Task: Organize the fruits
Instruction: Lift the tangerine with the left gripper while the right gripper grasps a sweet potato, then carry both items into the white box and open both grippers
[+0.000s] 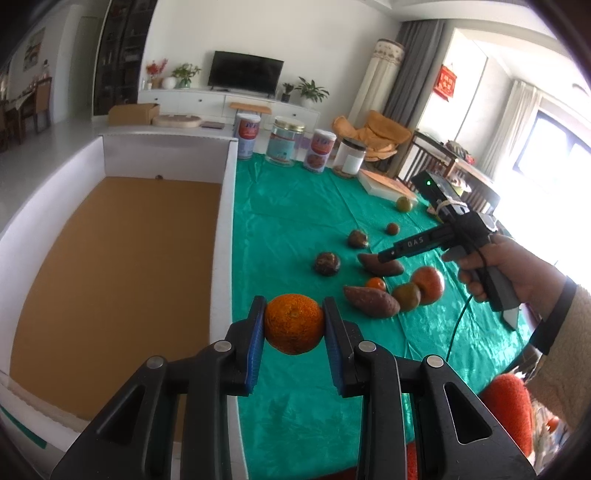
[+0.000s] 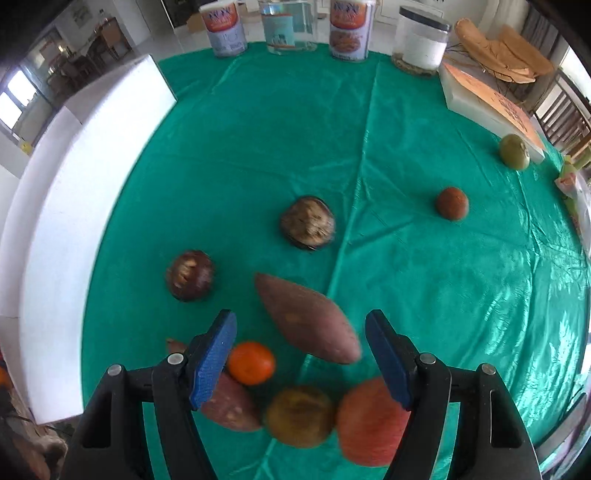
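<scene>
My left gripper (image 1: 294, 306) is shut on a rough-skinned orange (image 1: 294, 325), held above the green tablecloth (image 1: 295, 221) just right of the white-walled box (image 1: 226, 221) with a brown floor. In the right wrist view my right gripper (image 2: 301, 319) points down and stands open astride a sweet potato (image 2: 306, 321), its blue pads (image 2: 216, 354) clear of it. Below it lie a small orange (image 2: 251, 363), a second sweet potato (image 2: 229, 404), a greenish-brown fruit (image 2: 299, 415) and a red fruit (image 2: 369, 421). The left wrist view shows the right gripper (image 1: 384, 256) over that cluster.
Two dark round fruits (image 2: 190, 275) (image 2: 308, 223), a small brown one (image 2: 451, 203) and a green one (image 2: 514, 151) lie scattered. Several jars (image 2: 349, 29) line the far edge. A white flat box with an orange top (image 2: 487, 99) sits far right. A person's hand (image 1: 517, 269) holds the right gripper.
</scene>
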`<state>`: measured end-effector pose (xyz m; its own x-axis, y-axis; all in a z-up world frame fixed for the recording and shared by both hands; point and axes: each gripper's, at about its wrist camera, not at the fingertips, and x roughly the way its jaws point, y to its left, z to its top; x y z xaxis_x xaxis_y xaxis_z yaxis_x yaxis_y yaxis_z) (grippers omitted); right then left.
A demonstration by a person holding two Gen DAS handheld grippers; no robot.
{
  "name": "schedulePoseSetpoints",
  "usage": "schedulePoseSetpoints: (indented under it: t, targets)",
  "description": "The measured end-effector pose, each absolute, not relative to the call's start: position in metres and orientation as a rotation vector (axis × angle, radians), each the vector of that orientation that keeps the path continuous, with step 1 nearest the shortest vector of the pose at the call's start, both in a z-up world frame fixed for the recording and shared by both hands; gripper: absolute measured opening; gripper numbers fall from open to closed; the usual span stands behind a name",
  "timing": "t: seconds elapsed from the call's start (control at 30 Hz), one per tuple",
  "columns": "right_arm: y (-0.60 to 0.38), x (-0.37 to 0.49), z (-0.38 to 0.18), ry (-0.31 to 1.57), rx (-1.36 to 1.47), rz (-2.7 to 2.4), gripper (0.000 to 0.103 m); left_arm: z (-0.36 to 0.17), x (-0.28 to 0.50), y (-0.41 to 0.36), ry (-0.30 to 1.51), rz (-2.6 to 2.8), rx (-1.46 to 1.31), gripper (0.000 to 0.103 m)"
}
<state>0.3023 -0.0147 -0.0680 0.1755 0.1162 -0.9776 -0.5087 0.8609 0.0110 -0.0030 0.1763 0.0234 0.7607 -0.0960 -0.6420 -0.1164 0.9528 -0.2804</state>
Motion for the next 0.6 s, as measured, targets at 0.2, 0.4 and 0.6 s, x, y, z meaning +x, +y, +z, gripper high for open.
schedulePoseSetpoints:
  t: [0.2, 0.4, 0.6]
  targets:
    - [-0.012, 0.3, -0.088, 1.358, -0.332, 0.515, 0.048, 0.025, -0.005, 0.167, 0.723, -0.013, -0.302, 0.03]
    - [-0.006, 0.291, -0.095, 1.345, -0.374, 0.501, 0.042, 0.027, -0.011, 0.172, 0.726, 0.01, -0.308, 0.03]
    - [-0.045, 0.287, -0.044, 1.23, -0.212, 0.449, 0.042, 0.035, -0.012, 0.188, 0.721, 0.015, -0.343, 0.03]
